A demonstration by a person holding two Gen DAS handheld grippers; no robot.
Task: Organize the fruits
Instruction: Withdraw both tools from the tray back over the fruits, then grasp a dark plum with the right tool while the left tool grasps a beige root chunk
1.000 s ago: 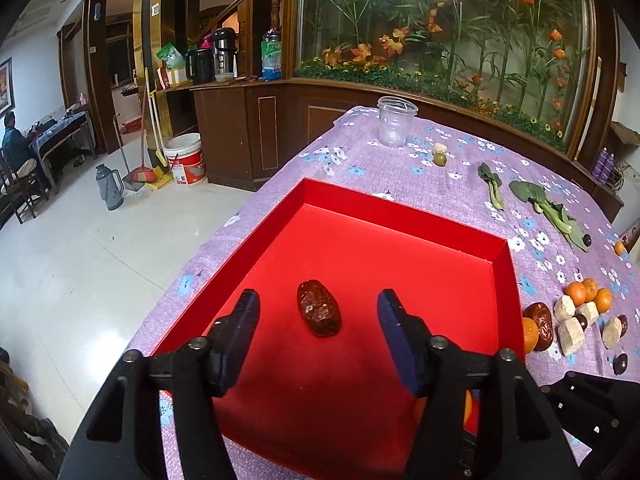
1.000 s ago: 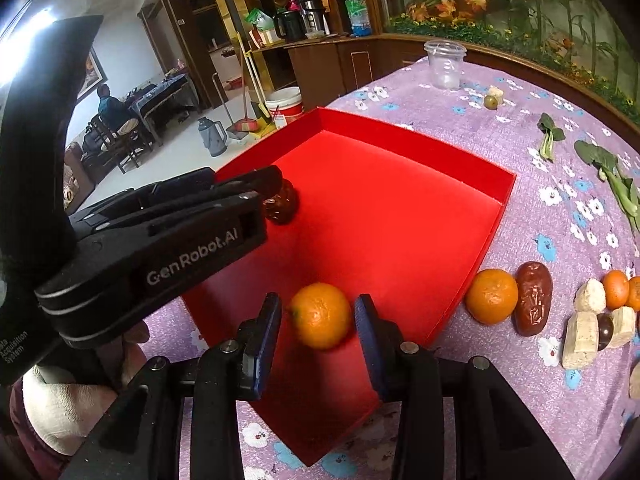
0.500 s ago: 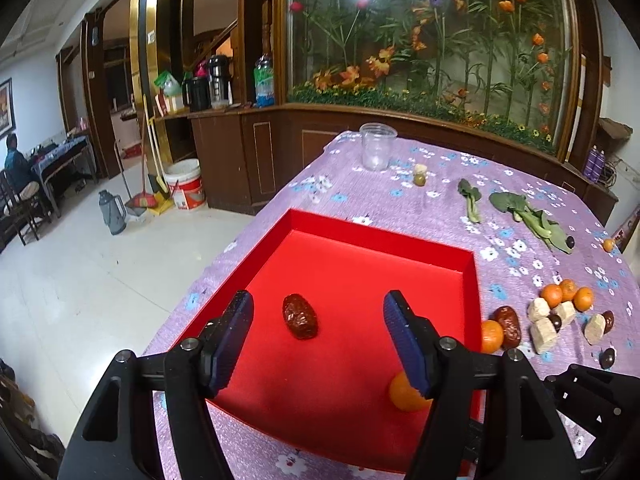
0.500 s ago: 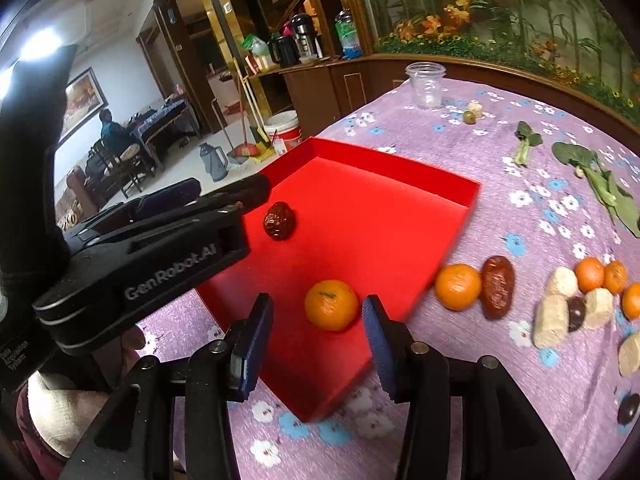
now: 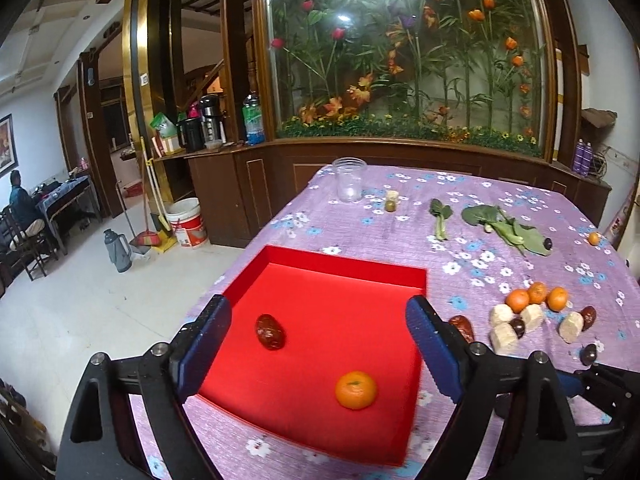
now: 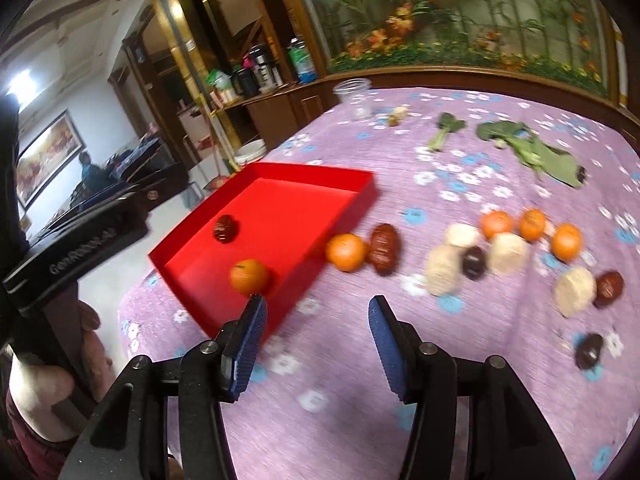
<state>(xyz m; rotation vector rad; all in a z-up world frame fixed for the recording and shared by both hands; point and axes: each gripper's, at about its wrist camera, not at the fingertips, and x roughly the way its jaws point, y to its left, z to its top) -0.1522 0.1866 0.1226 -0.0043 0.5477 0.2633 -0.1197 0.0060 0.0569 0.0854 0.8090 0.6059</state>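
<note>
A red tray (image 5: pixel 344 264) (image 6: pixel 360 190) lies on the purple flowered tablecloth. In it lie a dark red date (image 5: pixel 270 332) (image 6: pixel 225 229) and an orange (image 5: pixel 355 390) (image 6: pixel 249 277). My left gripper (image 5: pixel 318 344) is open and empty above the tray's near half. My right gripper (image 6: pixel 316 340) is open and empty over the cloth, right of the tray's near corner. Beside the tray lie another orange (image 6: pixel 346 252) and a date (image 6: pixel 383 249) (image 5: pixel 461 326). Further right lie more oranges (image 6: pixel 530 224) (image 5: pixel 536 296), pale chunks (image 6: pixel 508 254) and dark fruits.
Leafy greens (image 5: pixel 504 226) (image 6: pixel 536 148), a clear plastic cup (image 5: pixel 351 180) (image 6: pixel 356 98) and a small green fruit (image 5: pixel 391 205) lie at the table's far side. The left gripper's body (image 6: pixel 80 240) and the person's hand are at the left in the right wrist view. The table edge drops to the floor on the left.
My right gripper let go of the orange in the tray, then pulled back and swung right over the cloth. My left gripper rose and pulled back from the date.
</note>
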